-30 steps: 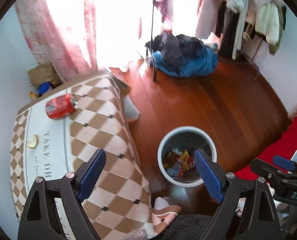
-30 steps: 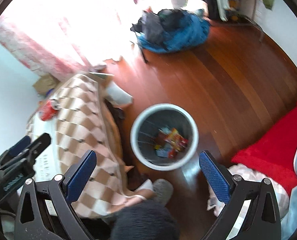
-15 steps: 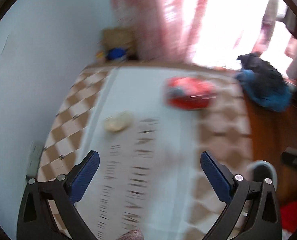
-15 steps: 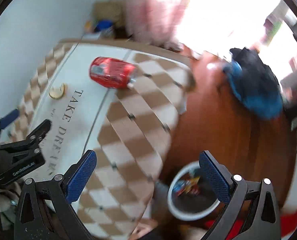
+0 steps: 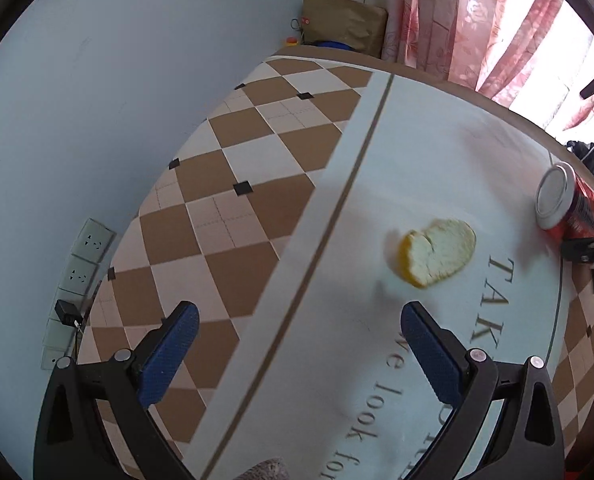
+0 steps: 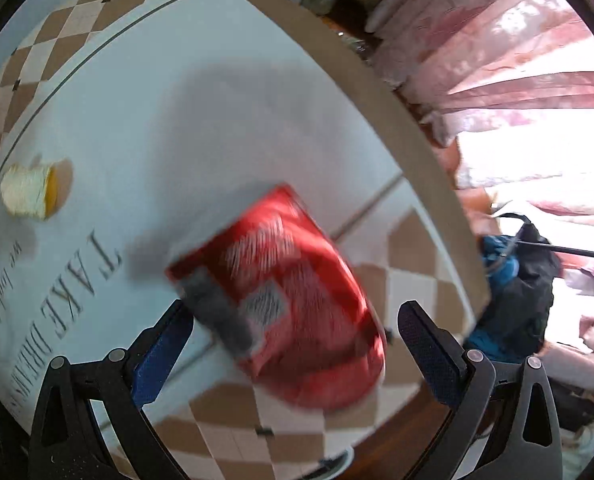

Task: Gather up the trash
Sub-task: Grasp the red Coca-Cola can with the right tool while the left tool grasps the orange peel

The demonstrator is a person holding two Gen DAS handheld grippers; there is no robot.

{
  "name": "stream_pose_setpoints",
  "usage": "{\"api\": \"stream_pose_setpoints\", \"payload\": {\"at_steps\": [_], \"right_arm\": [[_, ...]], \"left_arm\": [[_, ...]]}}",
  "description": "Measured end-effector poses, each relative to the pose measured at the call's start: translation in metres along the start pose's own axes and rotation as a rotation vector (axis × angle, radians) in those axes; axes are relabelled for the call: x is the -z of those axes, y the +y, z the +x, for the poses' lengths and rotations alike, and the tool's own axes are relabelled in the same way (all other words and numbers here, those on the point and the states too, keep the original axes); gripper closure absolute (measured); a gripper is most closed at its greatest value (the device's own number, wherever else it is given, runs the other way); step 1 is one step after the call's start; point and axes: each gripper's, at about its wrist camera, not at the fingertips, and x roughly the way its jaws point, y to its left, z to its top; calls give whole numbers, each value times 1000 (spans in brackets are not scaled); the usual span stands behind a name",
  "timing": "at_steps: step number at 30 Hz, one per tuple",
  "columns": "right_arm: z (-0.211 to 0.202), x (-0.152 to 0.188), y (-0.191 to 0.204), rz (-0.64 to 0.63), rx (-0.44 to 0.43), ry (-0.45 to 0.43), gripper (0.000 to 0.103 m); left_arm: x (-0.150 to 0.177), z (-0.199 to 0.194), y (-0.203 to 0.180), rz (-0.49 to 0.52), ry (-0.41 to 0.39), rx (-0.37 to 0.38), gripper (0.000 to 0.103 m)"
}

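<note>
A red soda can (image 6: 285, 300) lies on its side on the table, blurred, between the spread fingers of my right gripper (image 6: 297, 344), which is open around it and not closed on it. The left wrist view catches the same can (image 5: 573, 210) at the right edge, silver end toward the camera. A yellow citrus peel (image 5: 437, 252) lies on the white cloth just ahead of my open left gripper (image 5: 297, 344), slightly right of its centre. That peel (image 6: 31, 192) shows at the far left in the right wrist view. The trash bin is out of view.
The table (image 5: 257, 200) carries a white cloth with brown checks and printed lettering. A wall with sockets (image 5: 77, 272) lies to the left. Pink curtains (image 5: 477, 20), a brown paper bag (image 5: 345, 24) and a pile of clothes (image 6: 525, 280) lie beyond the table.
Both grippers swung away from the bin on the floor and came down over the table. The left one closed in on the peel, the right one on the can, which now fills its view.
</note>
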Motion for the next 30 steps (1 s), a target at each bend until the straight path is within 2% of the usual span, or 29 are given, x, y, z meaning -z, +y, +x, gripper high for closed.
{"api": "stream_pose_setpoints", "payload": {"at_steps": [4, 6, 10, 11, 12, 13, 14, 15, 16, 17, 18, 19, 24, 30], "right_arm": [[9, -3, 0, 72, -68, -12, 4], [10, 3, -5, 160, -106, -13, 5], [14, 23, -19, 379, -196, 29, 6], [15, 29, -21, 415, -206, 31, 6], [15, 38, -21, 447, -213, 25, 6], [15, 45, -22, 477, -227, 17, 6], [16, 51, -22, 501, -233, 12, 6], [16, 60, -22, 532, -243, -1, 6], [16, 67, -24, 557, -254, -8, 6], [17, 73, -25, 579, -261, -13, 7], [17, 79, -25, 598, -267, -23, 7], [17, 85, -24, 620, -275, -30, 7], [5, 114, -19, 686, -286, -95, 8], [-31, 154, -6, 761, -306, -224, 9]], "left_arm": [[-10, 0, -2, 2, 7, 50, 0], [-13, 1, -2, -12, 18, 87, 0], [-20, 11, -6, -59, 73, 226, 1], [-22, 13, -8, -61, 79, 247, 6], [-24, 15, -12, -59, 86, 266, 14], [-27, 19, -18, -48, 96, 272, 26], [-29, 22, -22, -37, 100, 270, 32], [-32, 27, -27, -20, 111, 268, 48], [-34, 27, -34, 4, 99, 240, 55], [-35, 25, -38, 24, 81, 232, 68], [-36, 23, -44, 52, 76, 234, 90], [-39, 23, -47, 63, 70, 237, 96], [-36, 2, -58, 136, 3, 176, 98], [-13, -60, -57, 195, -127, 151, 98]]}}
